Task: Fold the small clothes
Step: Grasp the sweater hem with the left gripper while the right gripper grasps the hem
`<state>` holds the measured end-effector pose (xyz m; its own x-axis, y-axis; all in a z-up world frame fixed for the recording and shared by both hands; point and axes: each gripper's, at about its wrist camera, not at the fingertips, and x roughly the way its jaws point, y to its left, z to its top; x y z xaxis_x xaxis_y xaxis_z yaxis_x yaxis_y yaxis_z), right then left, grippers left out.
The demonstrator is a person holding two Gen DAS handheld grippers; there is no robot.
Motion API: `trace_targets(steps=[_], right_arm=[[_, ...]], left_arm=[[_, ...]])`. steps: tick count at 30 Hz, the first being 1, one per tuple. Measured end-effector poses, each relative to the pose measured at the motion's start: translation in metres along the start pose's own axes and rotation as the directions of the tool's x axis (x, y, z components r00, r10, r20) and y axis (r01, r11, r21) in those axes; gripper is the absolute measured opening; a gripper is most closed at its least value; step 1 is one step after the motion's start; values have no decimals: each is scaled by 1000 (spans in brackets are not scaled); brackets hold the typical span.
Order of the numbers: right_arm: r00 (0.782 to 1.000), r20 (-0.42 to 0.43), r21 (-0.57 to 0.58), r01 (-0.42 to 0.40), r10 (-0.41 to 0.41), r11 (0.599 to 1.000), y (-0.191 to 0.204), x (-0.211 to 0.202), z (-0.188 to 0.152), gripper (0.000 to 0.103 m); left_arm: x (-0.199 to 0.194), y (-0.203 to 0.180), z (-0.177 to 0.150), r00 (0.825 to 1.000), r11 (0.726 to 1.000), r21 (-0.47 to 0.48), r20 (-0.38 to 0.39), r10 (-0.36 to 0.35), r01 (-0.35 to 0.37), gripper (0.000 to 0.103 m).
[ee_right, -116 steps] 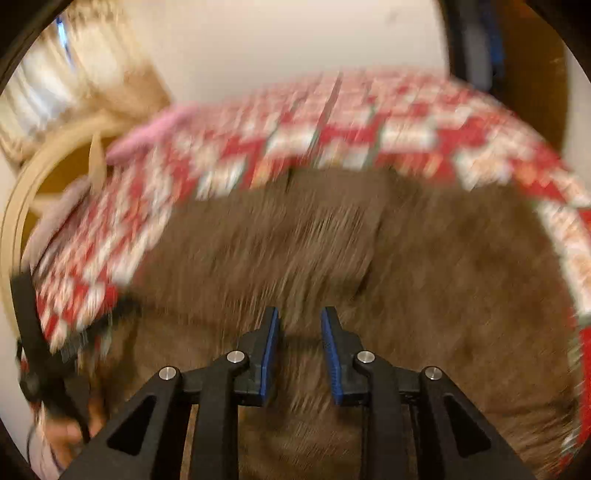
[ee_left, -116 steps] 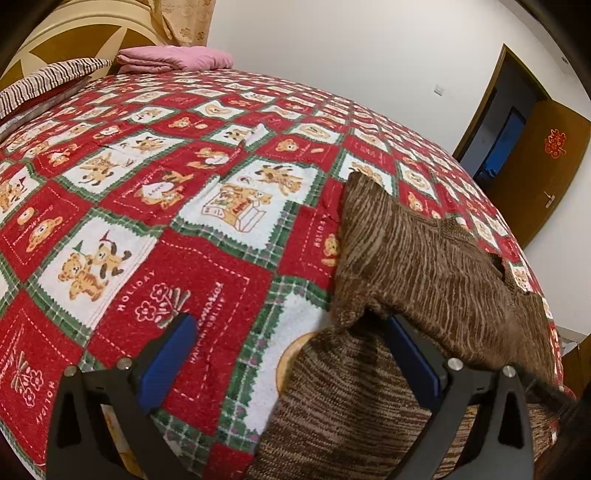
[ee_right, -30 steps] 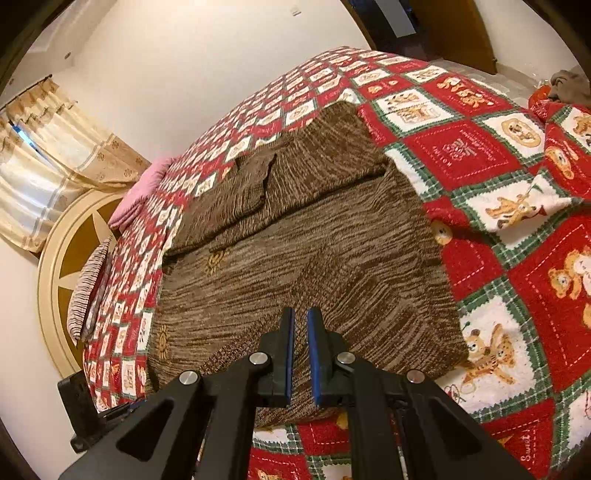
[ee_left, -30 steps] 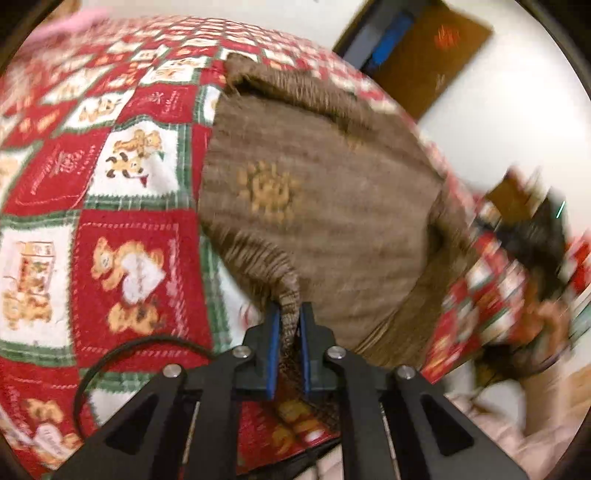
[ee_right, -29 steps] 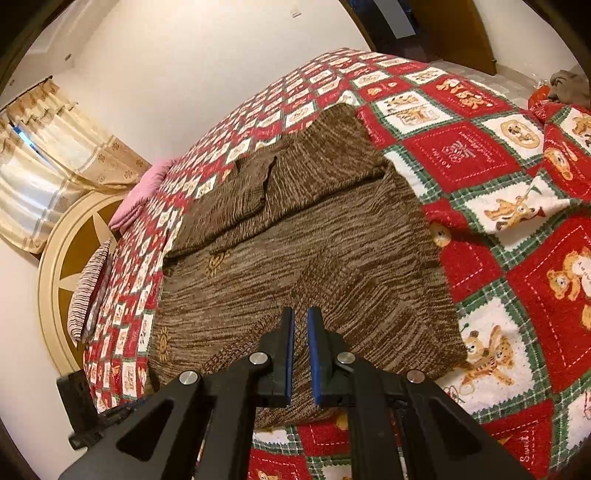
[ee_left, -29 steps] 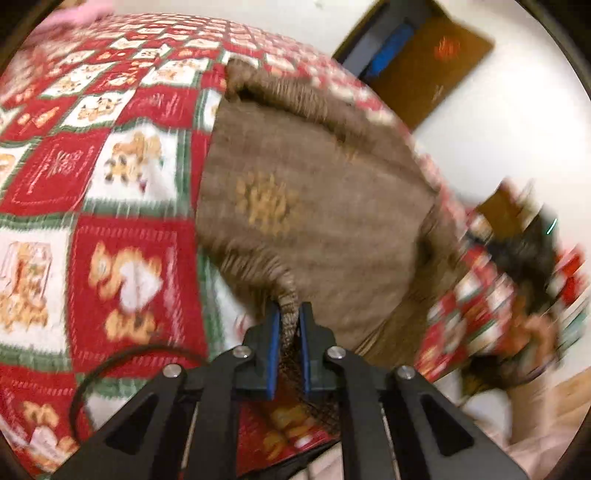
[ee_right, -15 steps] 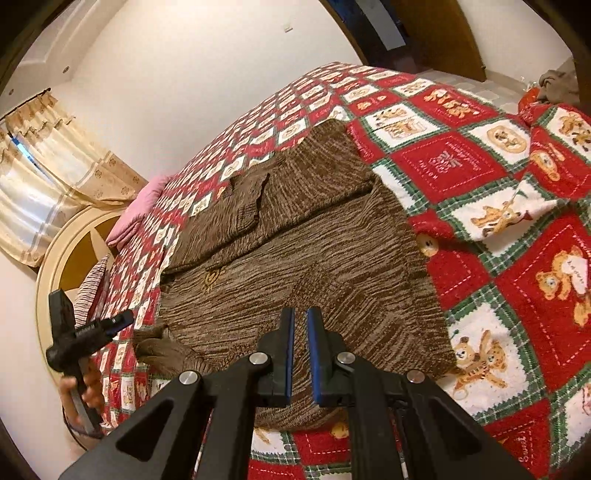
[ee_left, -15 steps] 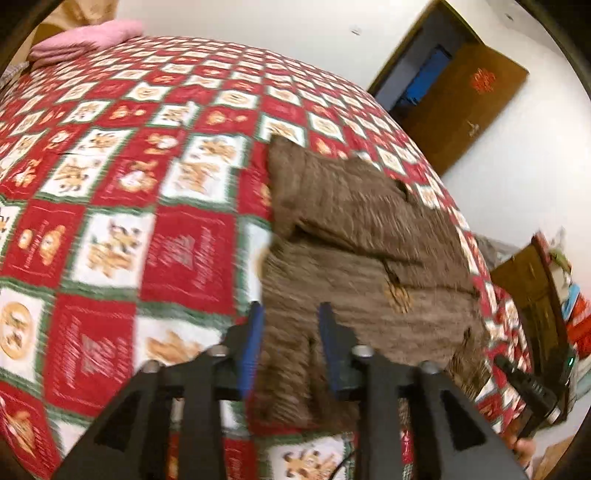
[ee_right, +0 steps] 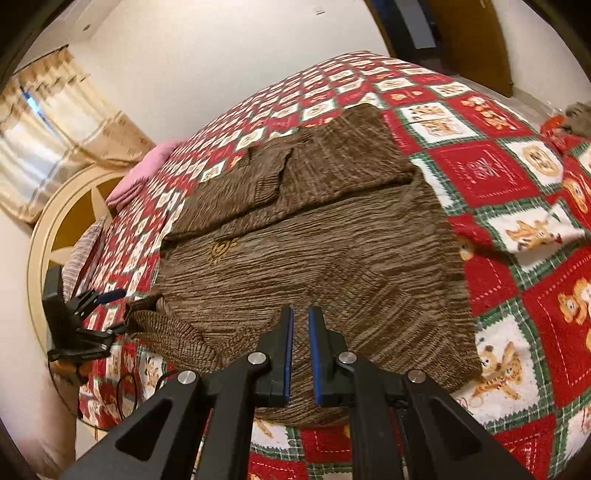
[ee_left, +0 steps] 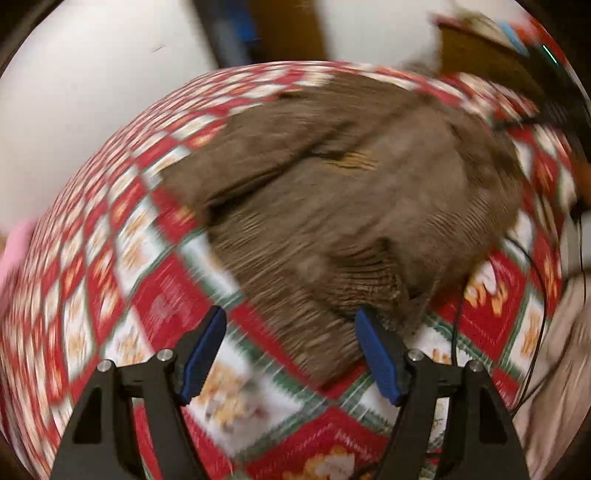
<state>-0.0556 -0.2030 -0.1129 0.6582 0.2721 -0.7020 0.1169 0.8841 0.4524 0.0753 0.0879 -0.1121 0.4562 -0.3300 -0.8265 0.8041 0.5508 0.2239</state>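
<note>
A small brown knit sweater (ee_right: 314, 236) lies partly folded on the red Christmas quilt (ee_right: 491, 173). Its far part is folded over. One sleeve (ee_right: 166, 332) sticks out at the near left. In the blurred left wrist view the sweater (ee_left: 351, 192) fills the middle. My left gripper (ee_left: 291, 350) is open and empty, with the sleeve end between its spread fingers; it also shows in the right wrist view (ee_right: 96, 314). My right gripper (ee_right: 299, 354) is shut with a narrow gap, above the sweater's near hem, holding nothing that I can see.
A pink pillow (ee_right: 140, 173) and a round wooden headboard (ee_right: 62, 214) are at the bed's far left. Curtains (ee_right: 55, 122) hang behind. A dark doorway (ee_right: 443, 22) is at the far right. A black cable (ee_right: 125, 391) hangs over the near bed edge.
My left gripper was shut on the sleeve a second ago; it has let go, opened wide and swung round to face the sweater. My right gripper has stayed shut over the hem.
</note>
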Motion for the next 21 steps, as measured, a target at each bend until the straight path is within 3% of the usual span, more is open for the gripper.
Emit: trace_targets(steps=[1,5,8,10,11,12,15,17,21], right_arm=[[1000,-3,3,-2,2,1000,0,0,1,9],[1000,-5,40,-9,9,999,-6,-5,5,9],[999,23,81,23,-25,996,-18,-13,7,9],[998,37,101,44,-47,994,-27,-18,9,9],[998,40,106,50,-54,993,-29,-19,10,9],[997,42,112,60,-65,992,-33,-20,11,9],[997,27,131,69,-73,989,-41,-19,16,9],[997,25,139,67,-71,988,-45,-18,18,9],[998,29,127,49,-53,991,-45,-17,20,9]], left_arm=[[7,-7,6,1000,998,59,-9,-21,21,75],[23,-14,25,994,987,118,0,-113,113,76],[37,7,42,981,981,-42,50,-188,191,77],[56,28,45,964,942,-205,49,-261,266,69],[62,29,45,959,932,-230,35,-280,280,66],[64,25,45,961,936,-220,32,-276,276,66],[57,3,47,970,968,-65,0,-244,243,66],[48,-7,42,963,963,10,-21,-269,269,66],[40,-8,32,948,948,40,-55,-314,316,66]])
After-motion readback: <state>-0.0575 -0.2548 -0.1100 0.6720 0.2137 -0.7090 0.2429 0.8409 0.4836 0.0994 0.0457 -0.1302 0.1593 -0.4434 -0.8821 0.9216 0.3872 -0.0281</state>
